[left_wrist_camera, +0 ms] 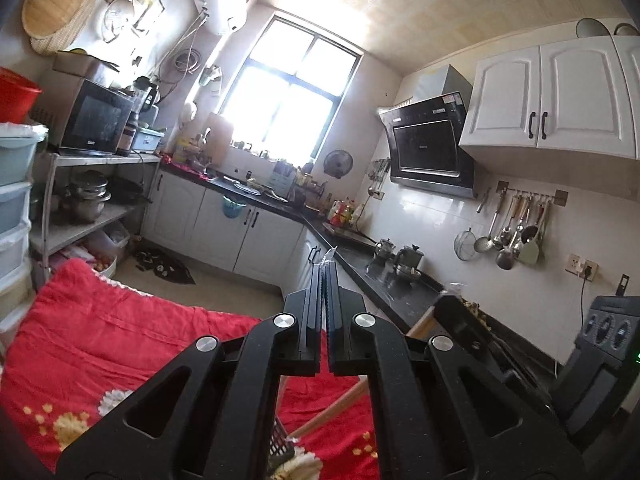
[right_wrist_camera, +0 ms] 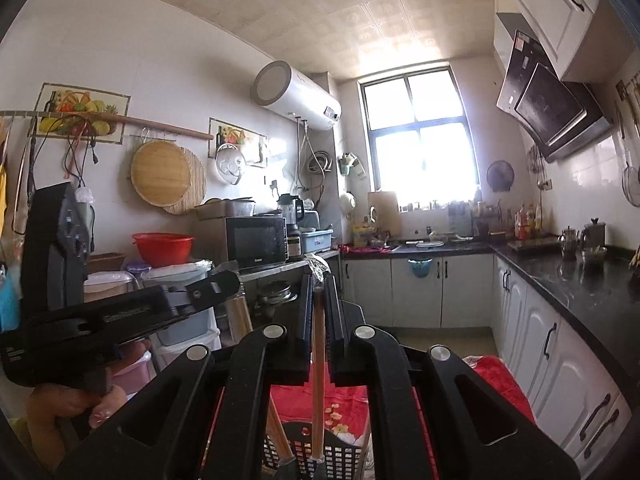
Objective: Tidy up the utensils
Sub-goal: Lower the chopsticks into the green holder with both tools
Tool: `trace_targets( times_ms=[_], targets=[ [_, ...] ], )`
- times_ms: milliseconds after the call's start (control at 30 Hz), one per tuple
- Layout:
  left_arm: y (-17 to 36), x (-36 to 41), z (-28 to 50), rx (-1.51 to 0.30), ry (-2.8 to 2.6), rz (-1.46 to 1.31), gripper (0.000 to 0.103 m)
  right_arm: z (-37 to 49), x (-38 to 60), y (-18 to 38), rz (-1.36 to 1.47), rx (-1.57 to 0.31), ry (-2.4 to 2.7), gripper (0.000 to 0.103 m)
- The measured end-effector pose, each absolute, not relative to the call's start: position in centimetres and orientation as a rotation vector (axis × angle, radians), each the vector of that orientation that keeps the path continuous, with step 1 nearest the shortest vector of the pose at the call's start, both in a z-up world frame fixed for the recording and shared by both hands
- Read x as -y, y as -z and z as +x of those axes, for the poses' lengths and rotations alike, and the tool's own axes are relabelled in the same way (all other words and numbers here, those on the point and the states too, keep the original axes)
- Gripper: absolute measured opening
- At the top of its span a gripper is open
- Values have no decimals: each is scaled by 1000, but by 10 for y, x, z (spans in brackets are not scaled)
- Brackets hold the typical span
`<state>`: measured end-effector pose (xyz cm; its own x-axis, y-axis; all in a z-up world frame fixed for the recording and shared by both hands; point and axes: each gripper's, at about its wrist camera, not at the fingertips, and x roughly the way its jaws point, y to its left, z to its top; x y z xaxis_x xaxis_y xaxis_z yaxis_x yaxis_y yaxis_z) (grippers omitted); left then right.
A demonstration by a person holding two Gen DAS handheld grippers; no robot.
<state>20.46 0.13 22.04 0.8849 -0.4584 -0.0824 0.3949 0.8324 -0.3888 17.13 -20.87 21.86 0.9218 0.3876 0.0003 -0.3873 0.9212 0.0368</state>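
Right gripper [right_wrist_camera: 319, 280] was clenched on a wooden chopstick [right_wrist_camera: 318, 368], its long axis hanging steeply down toward the black utensil basket [right_wrist_camera: 320, 450] directly below, on the red cloth [right_wrist_camera: 490, 372]. Left gripper [left_wrist_camera: 325, 270] was clamped on a clear plastic scrap [left_wrist_camera: 329, 255], with the right the nearer to the basket.

Bright black-framed window [right_wrist_camera: 420, 136] on the far wall, white panelled base cabinets [right_wrist_camera: 416, 292] under a glossy black countertop [right_wrist_camera: 560, 276], white cylindrical water heater [right_wrist_camera: 298, 94] — black slanted range hood [left_wrist_camera: 430, 148], pale tiled ceiling [right_wrist_camera: 360, 20].
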Motion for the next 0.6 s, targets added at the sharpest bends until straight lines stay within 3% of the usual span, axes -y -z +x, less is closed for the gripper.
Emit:
trace_targets(
  times_ms=[600],
  targets=[
    [-199, -7, 230, -162, 423, -366, 0, 178, 205, -218, 10, 27, -395, 6]
  ],
)
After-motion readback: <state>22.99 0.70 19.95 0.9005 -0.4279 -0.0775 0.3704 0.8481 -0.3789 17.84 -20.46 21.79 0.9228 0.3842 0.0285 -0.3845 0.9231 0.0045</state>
